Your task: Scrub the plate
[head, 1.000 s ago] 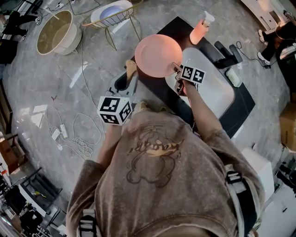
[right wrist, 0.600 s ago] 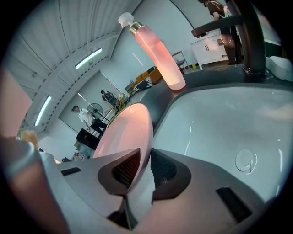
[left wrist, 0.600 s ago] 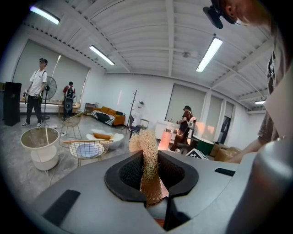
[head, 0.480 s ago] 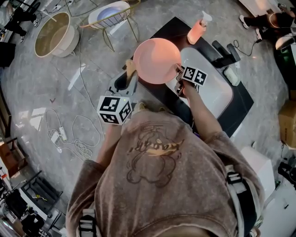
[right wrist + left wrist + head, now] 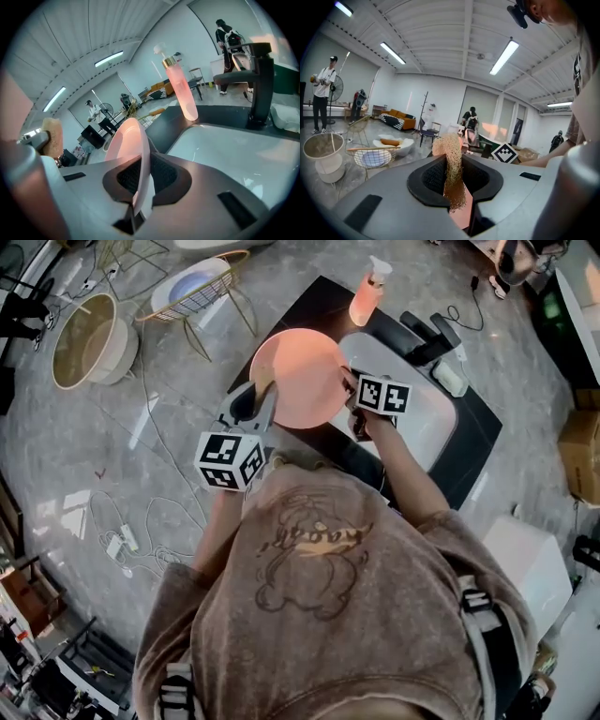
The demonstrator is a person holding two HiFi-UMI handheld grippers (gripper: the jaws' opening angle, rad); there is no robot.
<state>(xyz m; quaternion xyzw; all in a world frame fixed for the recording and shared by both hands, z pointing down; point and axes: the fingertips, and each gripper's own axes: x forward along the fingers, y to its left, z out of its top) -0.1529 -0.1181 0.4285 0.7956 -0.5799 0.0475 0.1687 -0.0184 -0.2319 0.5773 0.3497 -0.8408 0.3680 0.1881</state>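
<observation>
A grey stone floor (image 5: 112, 427) surrounds a black counter (image 5: 473, 460) with a white sink (image 5: 427, 427), a faucet (image 5: 260, 89) and a pink bottle (image 5: 367, 296). The pink plate (image 5: 295, 376) is held above the counter's edge, just beside the sink, its rim pinched in the right gripper (image 5: 349, 392), whose jaws have just been closing on it. The left gripper (image 5: 251, 404) is clamped on a tan mesh scrubber (image 5: 450, 159) at the plate's opposite rim.
</observation>
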